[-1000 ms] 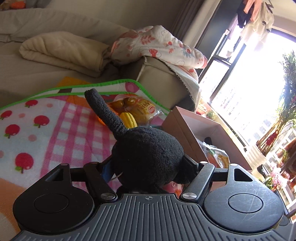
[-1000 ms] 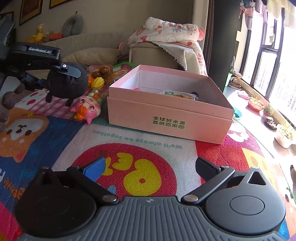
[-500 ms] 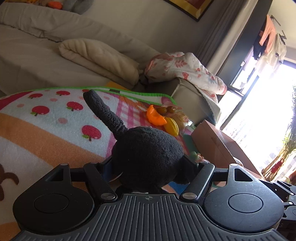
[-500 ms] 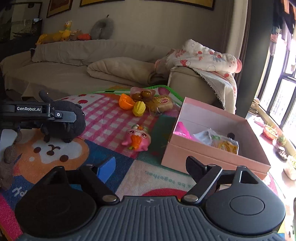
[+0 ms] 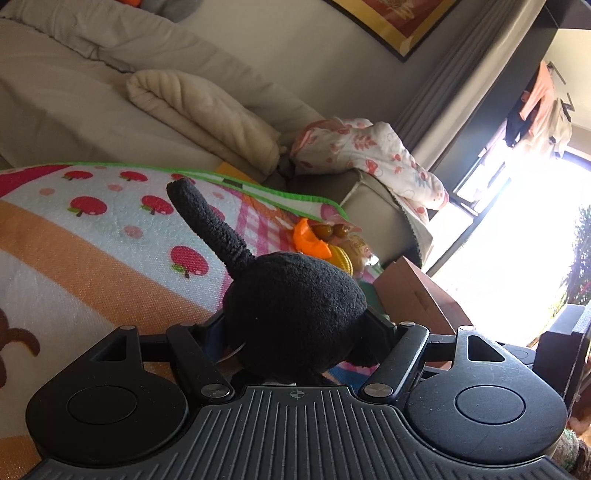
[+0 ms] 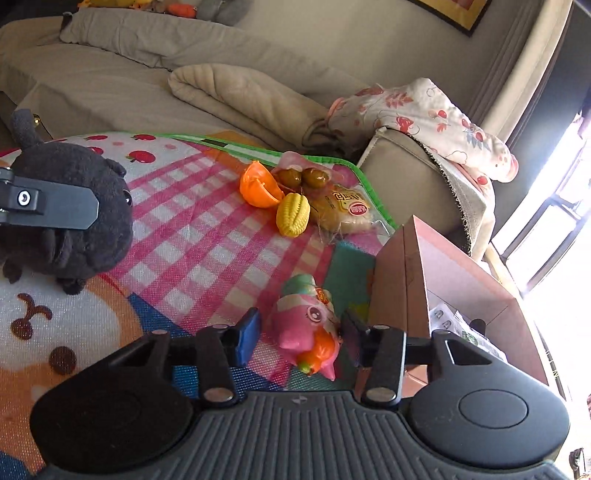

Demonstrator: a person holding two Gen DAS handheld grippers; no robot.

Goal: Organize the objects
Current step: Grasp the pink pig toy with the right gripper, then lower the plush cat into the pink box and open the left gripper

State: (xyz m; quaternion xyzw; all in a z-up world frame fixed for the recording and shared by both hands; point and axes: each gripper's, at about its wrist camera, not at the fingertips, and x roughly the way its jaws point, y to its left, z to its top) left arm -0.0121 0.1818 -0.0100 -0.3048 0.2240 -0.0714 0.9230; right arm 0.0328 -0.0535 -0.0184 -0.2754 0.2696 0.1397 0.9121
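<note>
L gripper [image 5: 295, 332] clamps our one black plush [image 5: 291, 306]; R gripper [image 6: 301, 334] gapes around one pink plush [image 6: 306, 328], one pink box [image 6: 424, 280] at 3 o'clock.

place: home living room | evidence: beige sofa [image 6: 110, 74], children's play mat [image 6: 184, 229], framed picture [image 5: 399, 22]

Little lettering that we can read

We see a red oval label with light characters on the bagged bread [image 6: 341, 216] lying on the play mat [image 6: 192, 236], too small and blurred for us to make out; the same packet's print in the left wrist view is also illegible. Printed marks on the wrappers [image 6: 448, 321] inside the pink box [image 6: 417, 280] cannot be read either.
</note>
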